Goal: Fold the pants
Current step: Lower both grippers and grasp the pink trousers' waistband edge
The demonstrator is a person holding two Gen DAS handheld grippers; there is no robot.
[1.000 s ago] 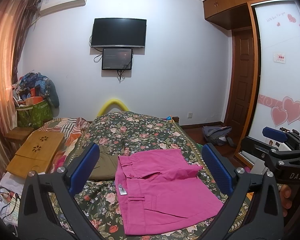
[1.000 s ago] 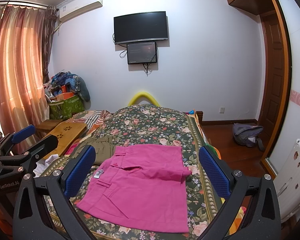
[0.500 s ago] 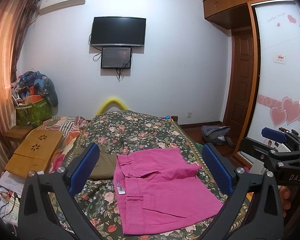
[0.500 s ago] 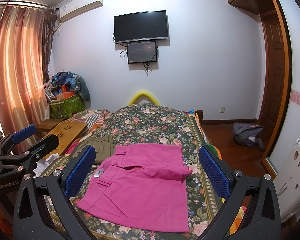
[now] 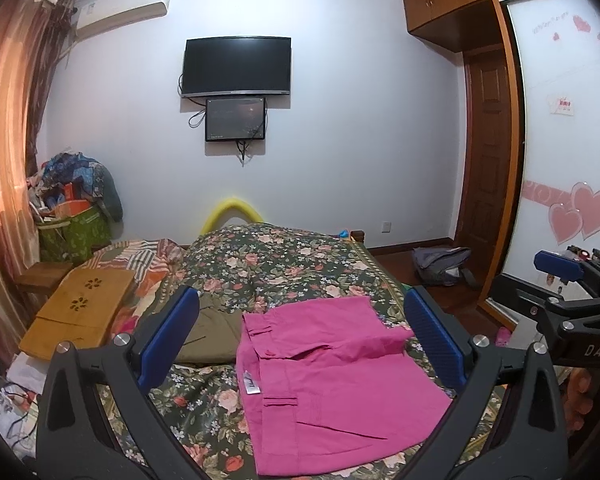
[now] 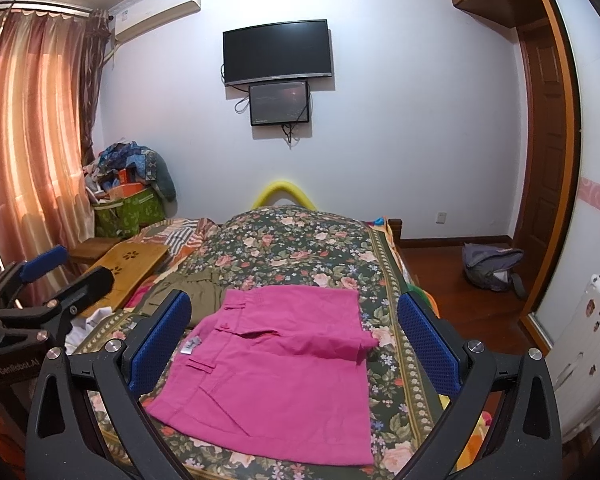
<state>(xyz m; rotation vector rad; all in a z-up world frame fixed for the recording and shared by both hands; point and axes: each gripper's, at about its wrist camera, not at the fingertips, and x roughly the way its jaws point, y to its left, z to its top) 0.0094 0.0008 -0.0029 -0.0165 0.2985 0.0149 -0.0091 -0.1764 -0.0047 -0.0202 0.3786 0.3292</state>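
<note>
Floral bedspread [image 5: 284, 264], pink pants [image 5: 332, 376] folded compact near its front edge. Left gripper [image 5: 300, 344] and right gripper [image 6: 292, 340] hover wide open, empty. Looks nearly done.

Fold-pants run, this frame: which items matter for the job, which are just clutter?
Job:
- pink cotton pants, flat on the floral bedspread
- left gripper, open
- right gripper, open

Clutter:
- olive-brown folded garment
- wooden lap tray
- grey backpack
- green bag
</note>
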